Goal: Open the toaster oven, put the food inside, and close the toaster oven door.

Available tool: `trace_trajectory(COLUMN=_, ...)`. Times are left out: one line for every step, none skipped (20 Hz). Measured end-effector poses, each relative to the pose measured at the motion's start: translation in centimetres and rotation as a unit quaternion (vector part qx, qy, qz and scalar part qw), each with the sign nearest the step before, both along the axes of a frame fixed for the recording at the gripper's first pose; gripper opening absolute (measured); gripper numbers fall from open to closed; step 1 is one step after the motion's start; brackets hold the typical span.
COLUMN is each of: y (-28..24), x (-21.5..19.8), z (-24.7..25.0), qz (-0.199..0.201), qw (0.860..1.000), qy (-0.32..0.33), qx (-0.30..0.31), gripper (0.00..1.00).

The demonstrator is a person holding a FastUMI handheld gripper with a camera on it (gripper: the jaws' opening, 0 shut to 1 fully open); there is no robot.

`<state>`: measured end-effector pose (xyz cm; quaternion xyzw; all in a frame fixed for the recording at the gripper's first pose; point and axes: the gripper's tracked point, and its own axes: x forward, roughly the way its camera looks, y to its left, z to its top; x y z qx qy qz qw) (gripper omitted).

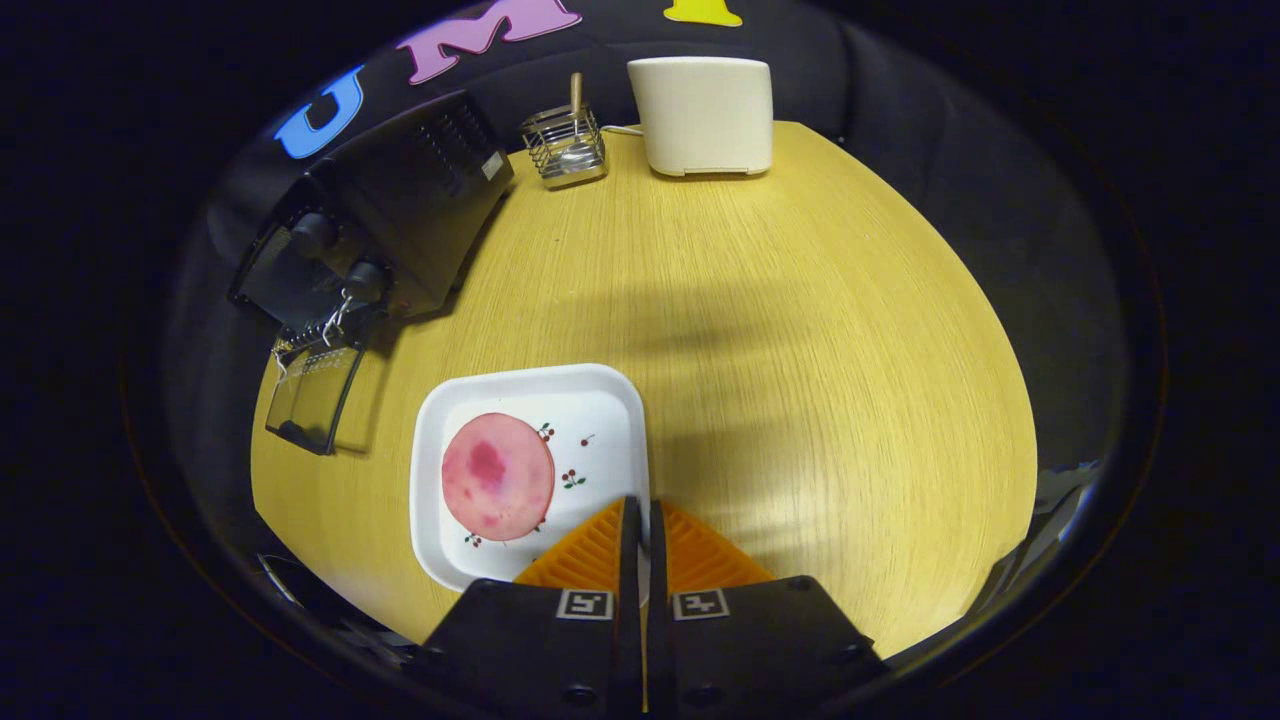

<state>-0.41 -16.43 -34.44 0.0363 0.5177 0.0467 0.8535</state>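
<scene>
A black toaster oven (400, 215) stands at the table's far left, its glass door (312, 398) folded down flat and a wire rack showing at the opening. A white square plate (600, 400) with small cherry prints lies just ahead of my fingers, and a round pink slice of food (497, 476) rests on its left half. My gripper (640, 503) is over the plate's right rim. Its fingers are pressed together with the thin rim caught between them.
At the back of the wooden table (820, 330) stand a white toaster (705, 115) and a wire basket (565, 148) holding a wooden-handled utensil. The table's edges curve away on the right and near left.
</scene>
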Motion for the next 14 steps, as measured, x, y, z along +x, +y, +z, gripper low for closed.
trace_trajectory(y=-0.2, x=0.1, z=0.0, qz=0.003, qw=1.000, qy=0.003, qx=0.002, gripper=0.05)
trace_trajectory(y=-0.3, x=0.0, z=0.1, qz=-0.001, qw=1.000, qy=0.005, qx=0.004, gripper=0.05)
trace_trajectory(y=-0.4, x=0.1, z=0.1, qz=-0.009, qw=1.000, qy=0.006, qx=0.008, gripper=0.06)
trace_trajectory(y=-0.3, x=-0.1, z=0.2, qz=-0.017, qw=1.000, qy=0.009, qx=0.018, gripper=0.05)
trace_trajectory(y=0.0, x=-0.4, z=0.2, qz=-0.029, qw=0.999, qy=0.015, qx=0.035, gripper=0.06)
trace_trajectory(y=0.4, x=-0.8, z=0.4, qz=-0.042, qw=0.997, qy=0.021, qx=0.056, gripper=0.06)
trace_trajectory(y=0.6, x=-1.2, z=0.6, qz=-0.056, qw=0.995, qy=0.019, qx=0.075, gripper=0.05)
trace_trajectory(y=0.8, x=-1.7, z=1.0, qz=-0.071, qw=0.993, qy=0.017, qx=0.092, gripper=0.05)
trace_trajectory(y=1.0, x=-1.9, z=1.4, qz=-0.085, qw=0.990, qy=0.015, qx=0.111, gripper=0.05)
trace_trajectory(y=1.3, x=-2.0, z=1.8, qz=-0.100, qw=0.986, qy=0.011, qx=0.131, gripper=0.05)
trace_trajectory(y=1.5, x=-2.2, z=2.1, qz=-0.112, qw=0.982, qy=0.009, qx=0.149, gripper=0.05)
trace_trajectory(y=1.7, x=-2.5, z=2.5, qz=-0.123, qw=0.979, qy=0.006, qx=0.163, gripper=0.05)
trace_trajectory(y=1.7, x=-2.6, z=2.7, qz=-0.131, qw=0.976, qy=0.004, qx=0.173, gripper=0.05)
trace_trajectory(y=1.8, x=-2.7, z=3.1, qz=-0.139, qw=0.974, qy=-0.001, qx=0.182, gripper=0.05)
